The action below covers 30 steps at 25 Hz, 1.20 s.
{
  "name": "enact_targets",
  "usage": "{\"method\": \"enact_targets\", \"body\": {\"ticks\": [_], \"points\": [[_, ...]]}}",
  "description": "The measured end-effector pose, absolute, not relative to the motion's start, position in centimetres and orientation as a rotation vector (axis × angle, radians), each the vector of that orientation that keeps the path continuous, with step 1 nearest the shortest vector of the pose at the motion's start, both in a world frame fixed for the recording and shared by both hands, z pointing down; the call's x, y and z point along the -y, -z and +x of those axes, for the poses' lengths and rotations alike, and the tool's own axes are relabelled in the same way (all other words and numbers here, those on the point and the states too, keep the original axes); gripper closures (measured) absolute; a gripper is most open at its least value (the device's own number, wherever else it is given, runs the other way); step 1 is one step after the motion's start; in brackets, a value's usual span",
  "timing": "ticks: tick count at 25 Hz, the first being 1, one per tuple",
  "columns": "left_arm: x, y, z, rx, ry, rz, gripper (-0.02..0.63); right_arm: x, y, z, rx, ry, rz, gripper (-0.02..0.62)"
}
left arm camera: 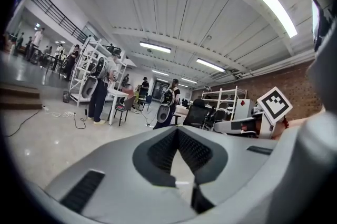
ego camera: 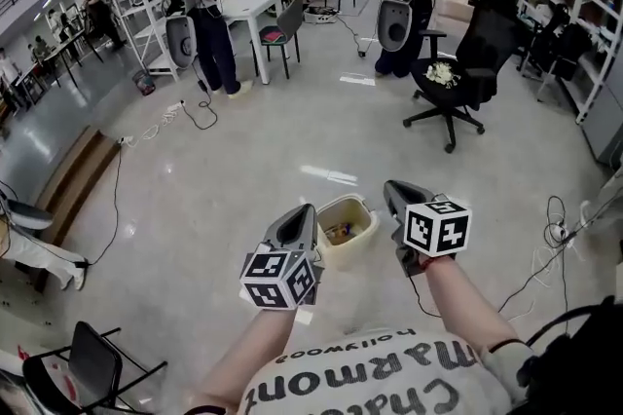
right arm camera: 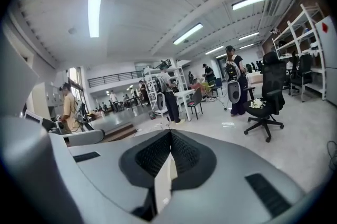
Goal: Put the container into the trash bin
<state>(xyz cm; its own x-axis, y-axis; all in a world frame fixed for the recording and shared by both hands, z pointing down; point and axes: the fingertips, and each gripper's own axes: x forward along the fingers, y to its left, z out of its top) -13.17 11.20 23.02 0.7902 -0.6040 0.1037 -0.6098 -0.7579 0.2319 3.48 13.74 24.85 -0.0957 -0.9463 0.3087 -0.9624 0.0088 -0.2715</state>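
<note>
Grey floor (ego camera: pixel 243 179), right hand-held gripper (right arm camera: pixel 169 132) closed, empty

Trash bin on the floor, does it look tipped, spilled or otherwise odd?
Nothing stands out: the trash bin stands upright on the floor, with some items inside and nothing spilled around it.
</note>
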Motion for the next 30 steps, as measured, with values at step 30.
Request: {"method": "enact_targets", "body": {"ticks": [30], "points": [[-30.2,-25.8,-11.3,1.239,0.012,2.586,0.611,-31.4,-27.3,8.6,2.301,-0.638,1.91,0.593]]}}
